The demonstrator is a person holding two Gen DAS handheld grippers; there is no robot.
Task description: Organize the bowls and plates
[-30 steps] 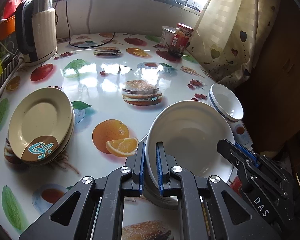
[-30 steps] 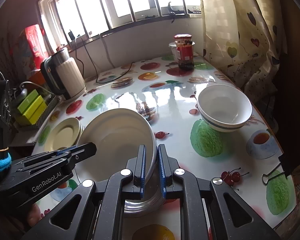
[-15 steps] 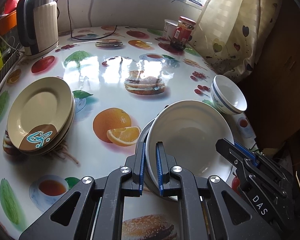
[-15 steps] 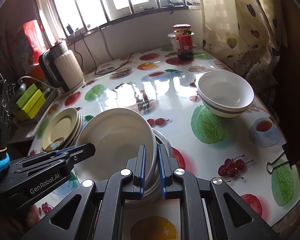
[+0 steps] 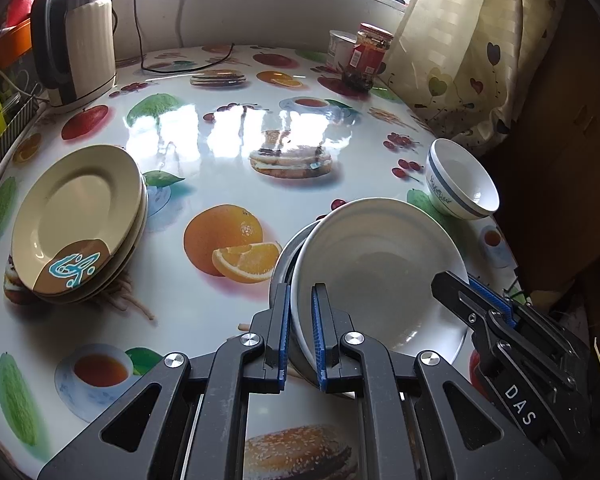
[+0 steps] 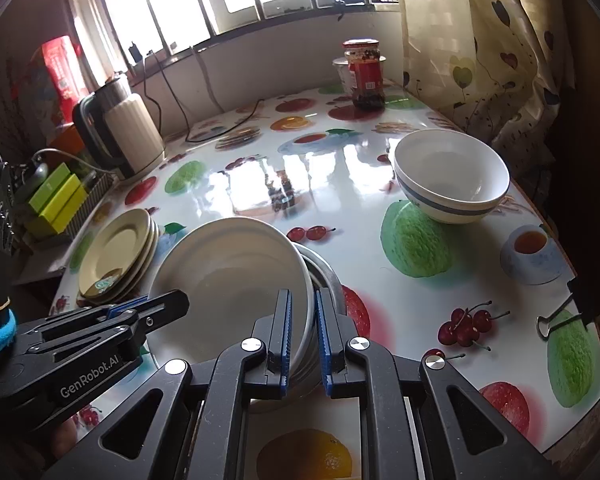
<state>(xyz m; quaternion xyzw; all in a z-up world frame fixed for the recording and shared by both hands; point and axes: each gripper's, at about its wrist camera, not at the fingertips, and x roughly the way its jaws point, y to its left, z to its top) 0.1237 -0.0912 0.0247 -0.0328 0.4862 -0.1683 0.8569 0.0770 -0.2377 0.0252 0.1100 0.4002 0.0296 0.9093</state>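
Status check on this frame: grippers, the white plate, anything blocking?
Left gripper and right gripper both clamped on white plate, opposite rims. Plate tilted over metal dish. Cream plate stack and striped bowl stand apart.

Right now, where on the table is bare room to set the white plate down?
Free: the middle stretch between the cream plate stack, the striped bowl and the jar. Also the near right corner past the bowl. Crowded: around the white plate, both grippers and the metal dish.
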